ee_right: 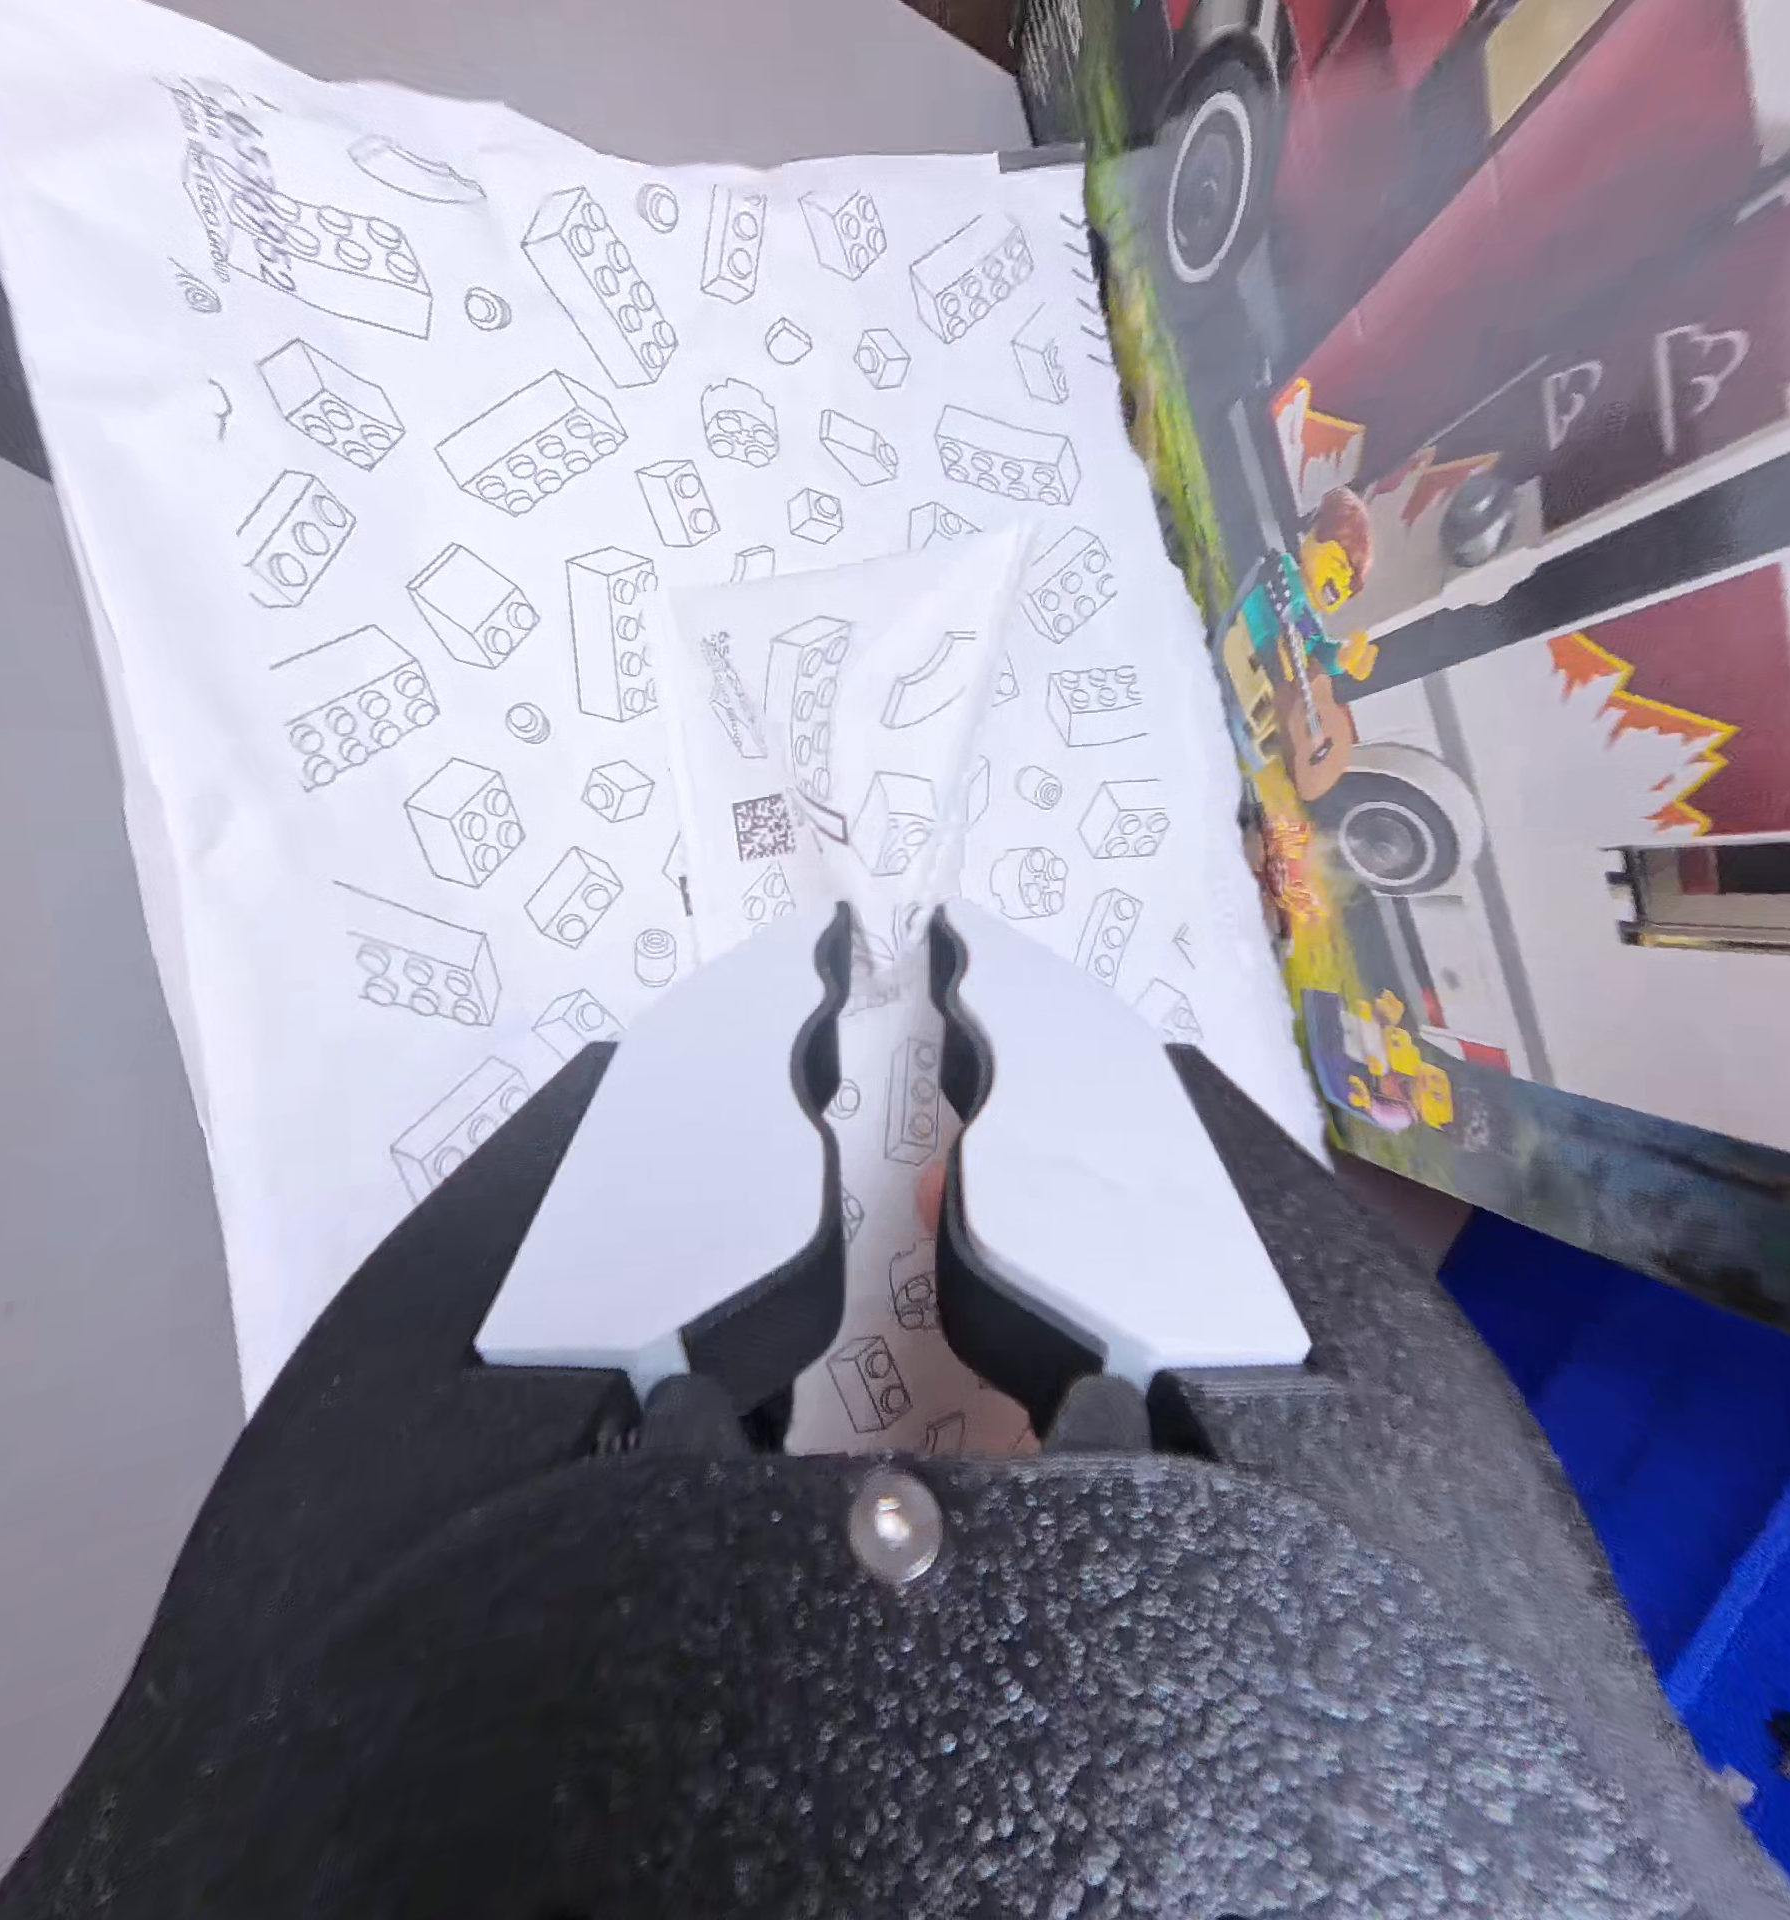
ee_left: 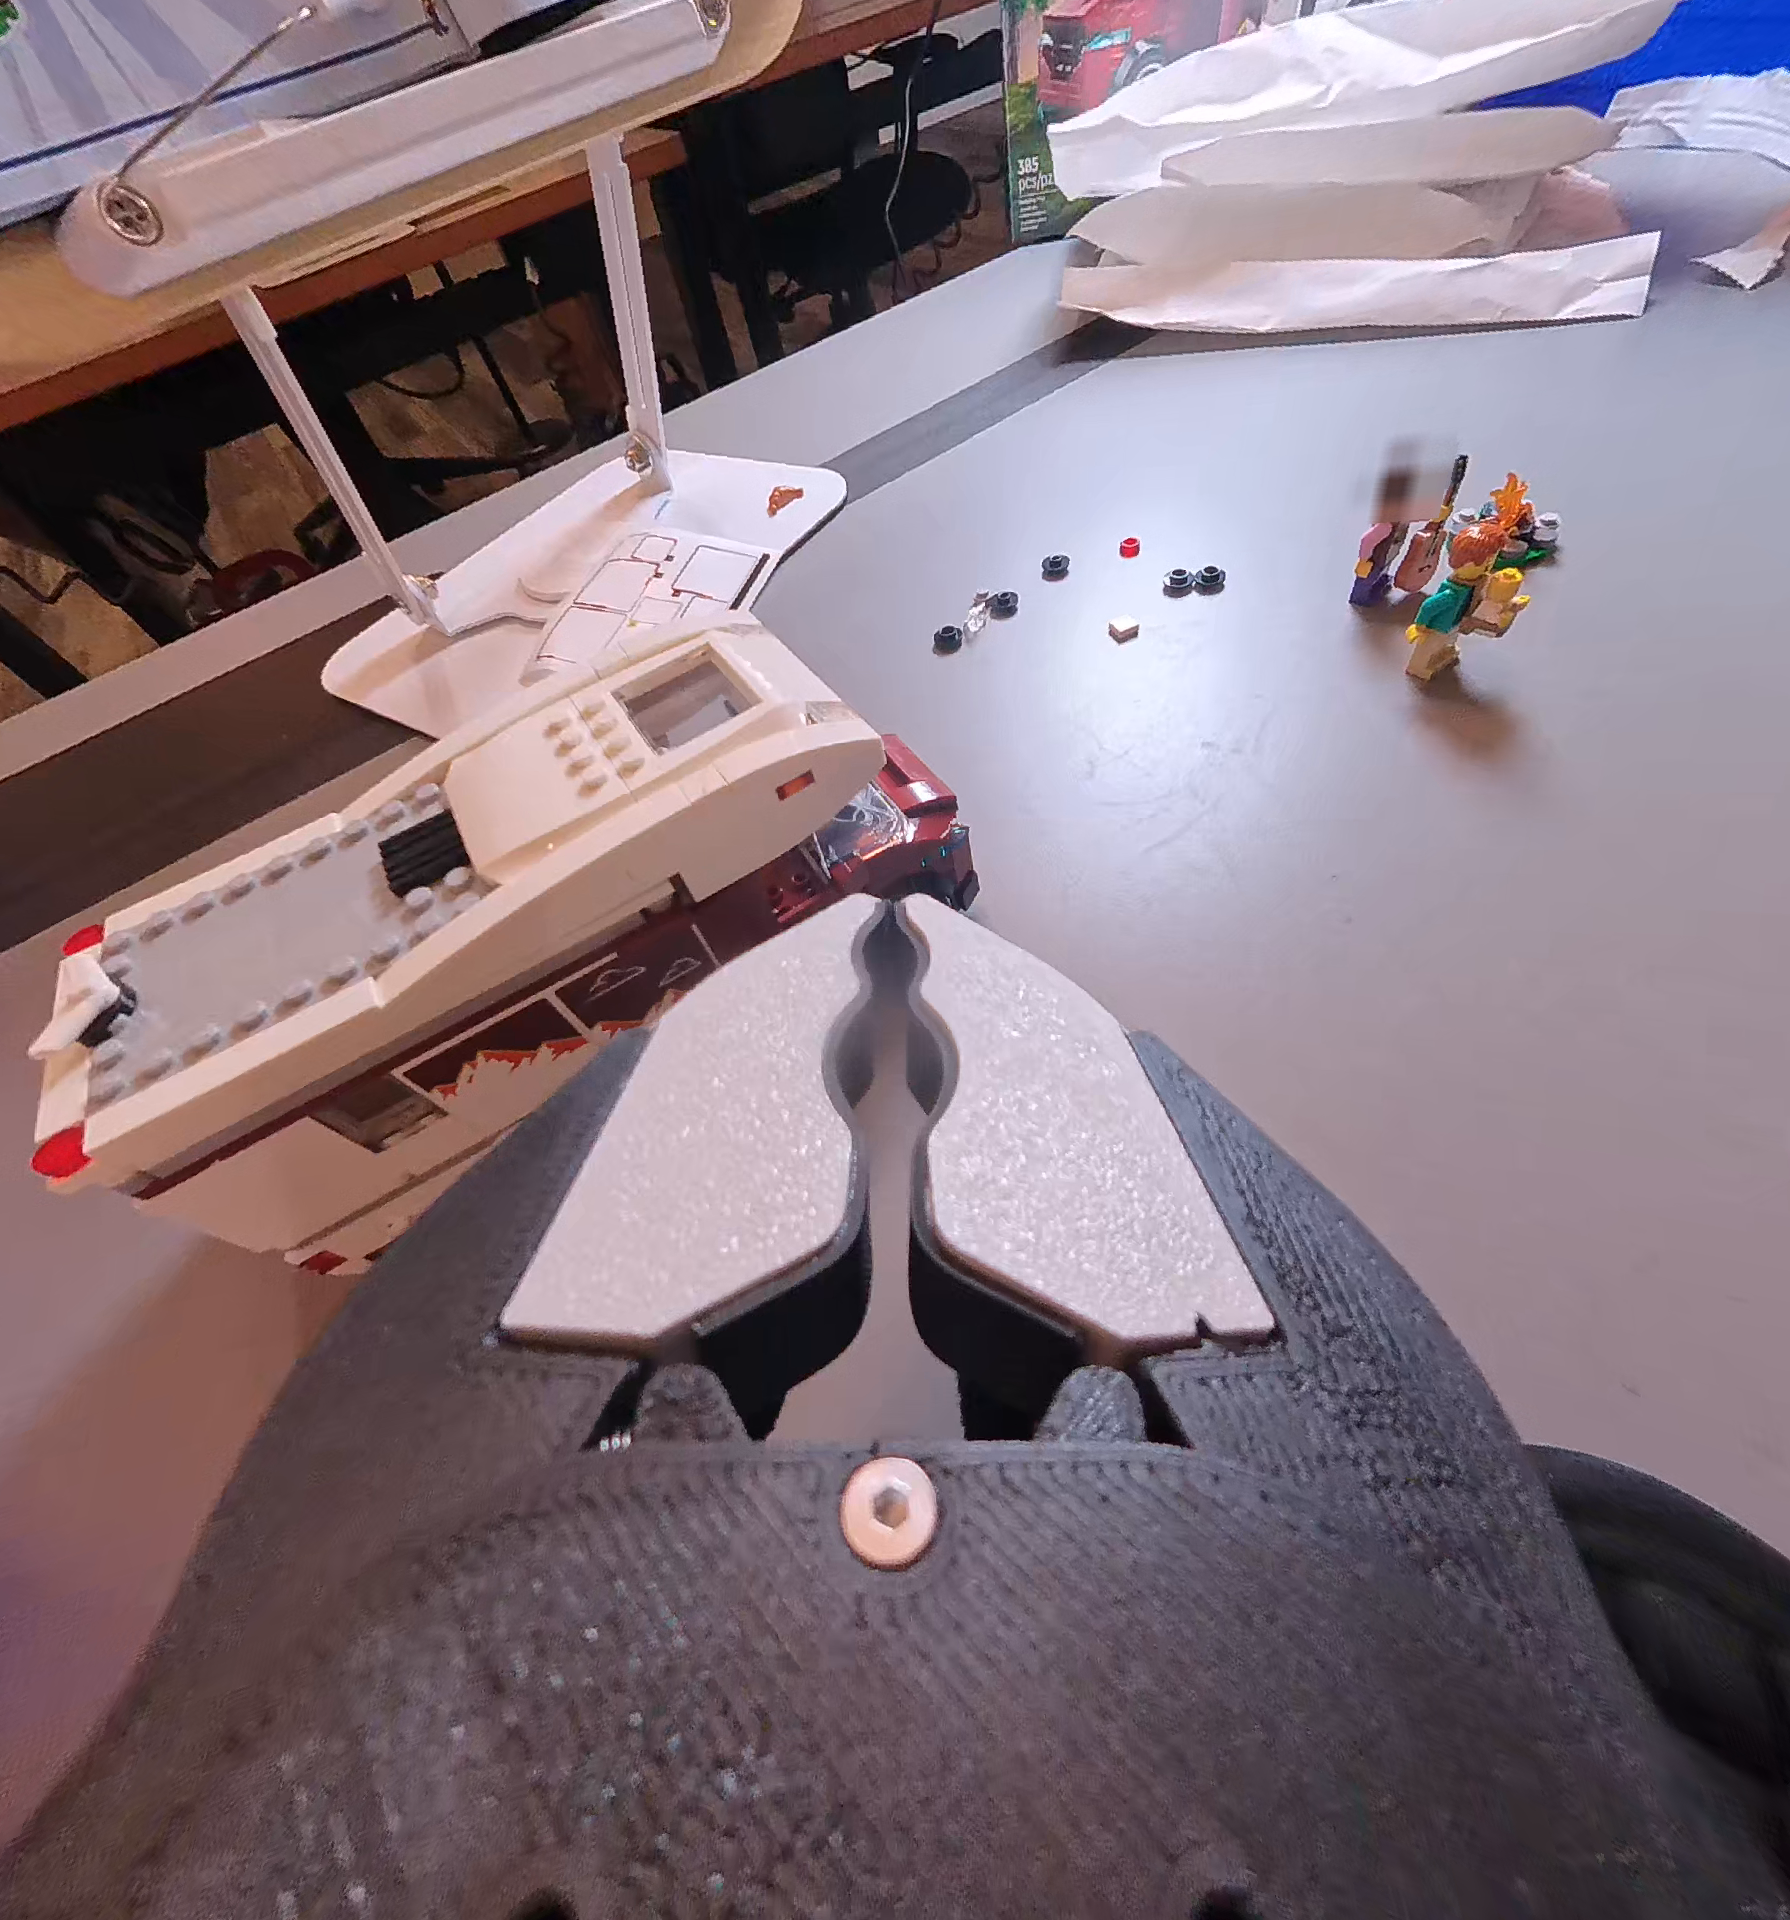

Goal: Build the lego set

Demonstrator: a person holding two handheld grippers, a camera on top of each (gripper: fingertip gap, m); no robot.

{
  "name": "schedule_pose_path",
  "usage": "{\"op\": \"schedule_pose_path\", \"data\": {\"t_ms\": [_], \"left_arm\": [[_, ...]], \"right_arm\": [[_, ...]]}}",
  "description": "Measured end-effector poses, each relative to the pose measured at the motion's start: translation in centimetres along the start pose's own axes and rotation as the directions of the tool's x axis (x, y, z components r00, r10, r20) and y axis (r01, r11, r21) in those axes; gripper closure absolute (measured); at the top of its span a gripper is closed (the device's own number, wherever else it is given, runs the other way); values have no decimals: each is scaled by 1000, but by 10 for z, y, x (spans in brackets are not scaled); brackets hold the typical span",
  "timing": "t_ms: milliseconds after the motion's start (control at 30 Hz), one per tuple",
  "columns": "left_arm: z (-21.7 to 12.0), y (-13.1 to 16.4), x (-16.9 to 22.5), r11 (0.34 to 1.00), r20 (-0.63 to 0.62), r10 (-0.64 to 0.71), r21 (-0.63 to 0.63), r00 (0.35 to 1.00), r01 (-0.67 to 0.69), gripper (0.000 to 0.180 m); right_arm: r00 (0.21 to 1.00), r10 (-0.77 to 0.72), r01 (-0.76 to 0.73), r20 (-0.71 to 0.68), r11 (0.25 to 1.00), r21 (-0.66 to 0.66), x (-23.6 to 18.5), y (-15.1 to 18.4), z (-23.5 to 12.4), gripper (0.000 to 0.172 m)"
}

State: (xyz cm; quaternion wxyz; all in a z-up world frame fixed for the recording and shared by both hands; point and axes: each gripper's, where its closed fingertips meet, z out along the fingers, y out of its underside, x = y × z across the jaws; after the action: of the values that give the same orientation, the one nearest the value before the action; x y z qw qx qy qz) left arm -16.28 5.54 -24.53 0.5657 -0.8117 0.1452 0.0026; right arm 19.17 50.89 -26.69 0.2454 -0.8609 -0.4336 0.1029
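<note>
In the left wrist view my left gripper (ee_left: pixel 891 912) is shut, and I see nothing between its fingertips. They sit right beside the dark red cab (ee_left: pixel 901 821) of a white and dark red toy-brick camper van (ee_left: pixel 455 935) standing on the grey table (ee_left: pixel 1390 1039). In the right wrist view my right gripper (ee_right: pixel 889 920) is closed on a small white paper bag (ee_right: pixel 829 727) printed with brick outlines. The paper is creased between the fingertips. The small bag lies over a larger white paper bag (ee_right: pixel 455 520) with the same print.
Several small loose studs (ee_left: pixel 1057 566) and toy figures (ee_left: pixel 1452 603) stand farther out on the table. A white stand (ee_left: pixel 610 582) is behind the van. Empty paper bags (ee_left: pixel 1338 208) lie at the far right. The toy set's box (ee_right: pixel 1545 520) and a blue bin (ee_right: pixel 1649 1455) are right of the right gripper. Tip to tip, the grippers are about 60 centimetres apart. My left gripper is the nearer one to the dark red cab (ee_left: pixel 901 821): about 6 centimetres, against 55 centimetres.
</note>
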Motion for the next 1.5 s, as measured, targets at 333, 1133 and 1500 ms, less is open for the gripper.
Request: {"op": "schedule_pose_path", "data": {"t_ms": [333, 1133, 1500], "left_arm": [[8, -11, 20, 1000, -102, 9, 26, 995, -6, 172], [3, -13, 128, 992, -786, -115, -120, 608, 32, 179], [0, -16, 104, 993, -736, -72, 11, 673, 119, 180]], "right_arm": [[860, -439, 496, -261, 840, 221, -79, -48, -119, 170], [239, -904, 802, 354, 389, 453, -494, 78, -94, 148], [523, -772, 470, 361, 615, 633, -485, 61, -86, 172]]}}
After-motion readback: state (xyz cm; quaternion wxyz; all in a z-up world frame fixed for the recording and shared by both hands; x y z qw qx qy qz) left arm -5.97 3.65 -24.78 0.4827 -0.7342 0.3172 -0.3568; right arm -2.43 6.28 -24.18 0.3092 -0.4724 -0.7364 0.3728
